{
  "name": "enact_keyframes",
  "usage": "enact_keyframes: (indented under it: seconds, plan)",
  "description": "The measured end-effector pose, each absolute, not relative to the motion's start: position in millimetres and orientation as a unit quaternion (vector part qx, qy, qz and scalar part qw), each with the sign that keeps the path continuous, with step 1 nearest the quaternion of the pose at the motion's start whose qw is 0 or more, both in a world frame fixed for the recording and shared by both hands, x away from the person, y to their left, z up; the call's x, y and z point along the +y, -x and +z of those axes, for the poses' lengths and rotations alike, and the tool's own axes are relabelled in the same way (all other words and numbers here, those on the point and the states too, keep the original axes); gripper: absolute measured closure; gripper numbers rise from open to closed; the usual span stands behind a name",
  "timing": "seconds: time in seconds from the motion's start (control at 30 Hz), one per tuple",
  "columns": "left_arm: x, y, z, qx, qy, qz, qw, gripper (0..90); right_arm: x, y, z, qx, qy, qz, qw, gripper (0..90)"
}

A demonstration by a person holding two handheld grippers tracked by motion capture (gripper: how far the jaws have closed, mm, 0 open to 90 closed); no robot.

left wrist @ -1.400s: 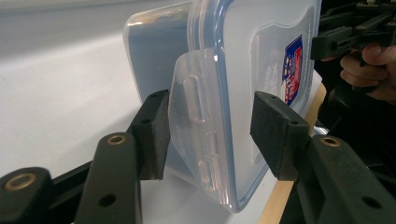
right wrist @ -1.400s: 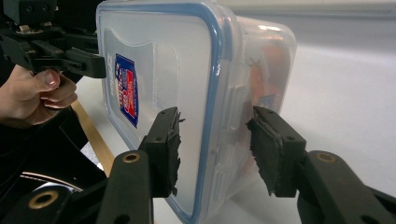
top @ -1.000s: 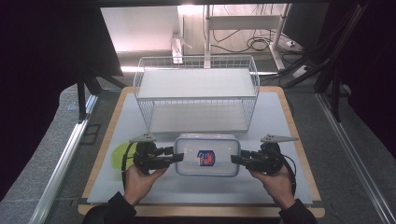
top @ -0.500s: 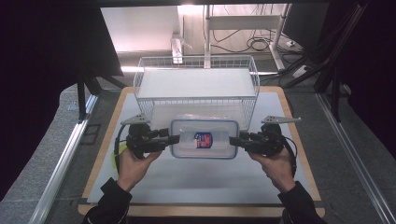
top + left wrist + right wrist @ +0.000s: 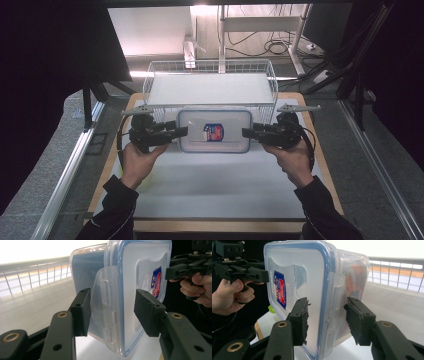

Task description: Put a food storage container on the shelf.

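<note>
A clear plastic container (image 5: 230,131) with a blue-rimmed lid and a red-and-blue sticker hangs level between both grippers, just in front of the white wire basket (image 5: 210,64). My left gripper (image 5: 184,132) is shut on its left short end, jaws clamping the lid and base around the side latch (image 5: 107,297). My right gripper (image 5: 245,132) is shut on the opposite end the same way. In the left gripper view the container (image 5: 140,267) fills the middle, held by my left gripper (image 5: 113,312). The right gripper view has the container (image 5: 299,270) in my right gripper (image 5: 325,320).
The basket stands at the far side of the white mat (image 5: 215,190) on a wood-edged table (image 5: 320,165). A small yellow-green object (image 5: 271,309) lies on the mat under the left hand. Dark equipment, rails and cables surround the table.
Both grippers have carried the container up off the mat and away from the person, to just in front of the basket's near wall.
</note>
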State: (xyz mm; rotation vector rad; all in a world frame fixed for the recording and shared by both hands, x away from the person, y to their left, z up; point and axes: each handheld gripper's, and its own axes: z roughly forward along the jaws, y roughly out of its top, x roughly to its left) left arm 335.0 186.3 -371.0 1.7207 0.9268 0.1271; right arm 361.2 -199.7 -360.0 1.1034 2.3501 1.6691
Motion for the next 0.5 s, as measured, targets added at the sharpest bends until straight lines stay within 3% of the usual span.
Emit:
enact_keyframes:
  seconds: [0.5]
  plan:
    - [190.6, -372.6, -329.5, 0.39, -0.723, 0.063, 0.566, 48.6, -194.9, -396.9, -318.8, 0.753, -0.354, 0.554, 0.041, 53.1]
